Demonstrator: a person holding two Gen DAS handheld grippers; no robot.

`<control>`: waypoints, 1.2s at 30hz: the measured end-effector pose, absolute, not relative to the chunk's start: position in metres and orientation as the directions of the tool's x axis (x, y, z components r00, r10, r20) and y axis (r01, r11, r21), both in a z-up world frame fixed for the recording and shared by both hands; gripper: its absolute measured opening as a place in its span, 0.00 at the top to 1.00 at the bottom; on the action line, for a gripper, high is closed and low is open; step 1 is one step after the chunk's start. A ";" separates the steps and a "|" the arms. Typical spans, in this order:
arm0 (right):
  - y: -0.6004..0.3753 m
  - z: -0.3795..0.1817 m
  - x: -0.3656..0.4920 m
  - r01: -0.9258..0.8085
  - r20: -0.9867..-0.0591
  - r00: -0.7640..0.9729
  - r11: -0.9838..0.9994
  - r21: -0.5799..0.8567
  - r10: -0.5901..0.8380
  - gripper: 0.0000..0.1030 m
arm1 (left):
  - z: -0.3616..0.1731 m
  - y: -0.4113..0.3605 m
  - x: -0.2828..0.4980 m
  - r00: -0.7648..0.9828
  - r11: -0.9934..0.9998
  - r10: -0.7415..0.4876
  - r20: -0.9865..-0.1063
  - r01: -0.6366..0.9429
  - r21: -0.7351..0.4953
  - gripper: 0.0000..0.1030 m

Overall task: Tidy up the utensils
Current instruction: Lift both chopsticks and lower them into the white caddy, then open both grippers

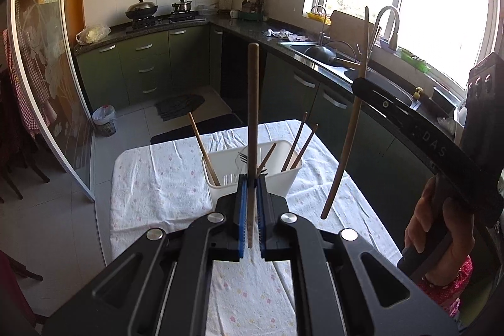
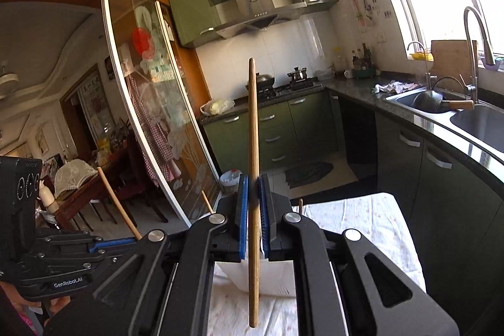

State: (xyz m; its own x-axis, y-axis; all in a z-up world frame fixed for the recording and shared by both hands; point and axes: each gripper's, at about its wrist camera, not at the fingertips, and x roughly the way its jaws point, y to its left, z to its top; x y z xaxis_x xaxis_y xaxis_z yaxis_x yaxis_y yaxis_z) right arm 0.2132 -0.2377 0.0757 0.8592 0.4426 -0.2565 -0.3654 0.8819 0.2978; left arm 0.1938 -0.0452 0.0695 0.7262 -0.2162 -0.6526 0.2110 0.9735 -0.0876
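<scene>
In the left wrist view my left gripper (image 1: 252,180) is shut on a wooden chopstick (image 1: 253,103) that stands upright, raised above a white utensil holder (image 1: 215,194). The holder contains several chopsticks (image 1: 296,144) and a fork (image 1: 243,159). To the right, my right gripper (image 1: 359,84) clamps a longer chopstick (image 1: 345,140) that tilts slightly, a hand (image 1: 434,225) on its handle. In the right wrist view my right gripper (image 2: 253,183) is shut on that chopstick (image 2: 253,122), with the white holder (image 2: 277,276) below it. The left gripper (image 2: 132,240) and its chopstick (image 2: 118,203) show at lower left.
The holder stands on a table with a white floral cloth (image 1: 157,178). A dark counter with a sink (image 1: 327,55) and tap runs along the right under the window. A glass sliding door (image 1: 47,90) lies left, with a waste bin (image 1: 104,118) and floor mats (image 1: 179,106) beyond the table.
</scene>
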 end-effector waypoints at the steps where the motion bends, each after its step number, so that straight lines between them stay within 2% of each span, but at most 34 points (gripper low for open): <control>1: -0.236 0.078 0.219 -0.359 -0.239 0.870 0.887 0.292 0.431 0.92 | 0.074 -0.044 0.199 0.733 0.974 -0.215 -0.646 0.206 -0.091 0.94; 6: -0.227 0.083 0.252 -0.337 -0.188 0.898 0.897 0.284 0.397 0.92 | 0.093 -0.040 0.226 0.770 0.977 -0.211 -0.602 0.191 -0.098 0.94; 12: -0.214 0.066 0.288 -0.320 -0.198 0.905 0.910 0.263 0.376 0.92 | 0.098 -0.039 0.253 0.814 0.983 -0.183 -0.551 0.170 -0.076 0.94; 24: -0.204 -0.001 0.300 -0.303 -0.257 0.897 0.924 0.233 0.359 0.92 | 0.026 -0.045 0.274 0.720 0.980 -0.185 -0.669 0.187 -0.071 0.94; 33: -0.195 -0.013 0.285 -0.306 -0.234 0.911 0.938 0.165 0.338 0.92 | -0.006 -0.047 0.278 0.671 0.980 -0.177 -0.720 0.186 -0.067 0.94; 34: -0.194 -0.013 0.281 -0.308 -0.231 0.912 0.937 0.163 0.339 0.91 | -0.008 -0.047 0.278 0.669 0.980 -0.175 -0.723 0.187 -0.064 0.94; 36: -0.193 -0.011 0.273 -0.313 -0.216 0.914 0.935 0.164 0.344 0.80 | -0.010 -0.047 0.279 0.664 0.980 -0.177 -0.727 0.186 -0.068 0.94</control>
